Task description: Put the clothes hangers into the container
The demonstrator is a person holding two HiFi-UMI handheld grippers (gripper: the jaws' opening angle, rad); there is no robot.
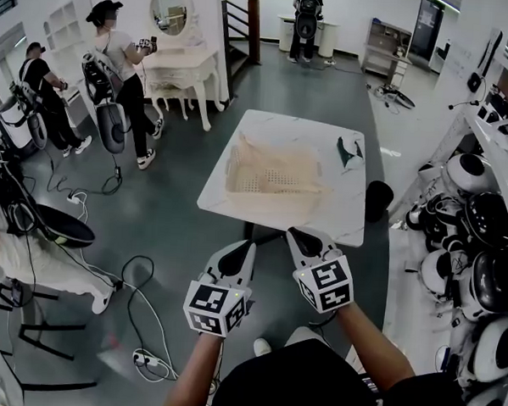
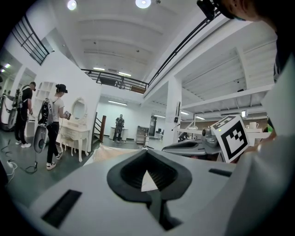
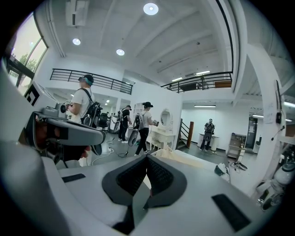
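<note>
Two empty tools short of the desk (image 1: pixel 279 127)
Left tool (image 1: pixel 241 248) and right tool (image 1: pixel 300 236), jaws together on nothing, pointed toward the desk, where the mesh container (image 1: pixel 238 166) sat open-topped, probably readied for loading; no hanger showed clearly.

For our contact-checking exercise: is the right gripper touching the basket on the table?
Apart. Head view shows bare tabletop between the right gripper and the basket.
</note>
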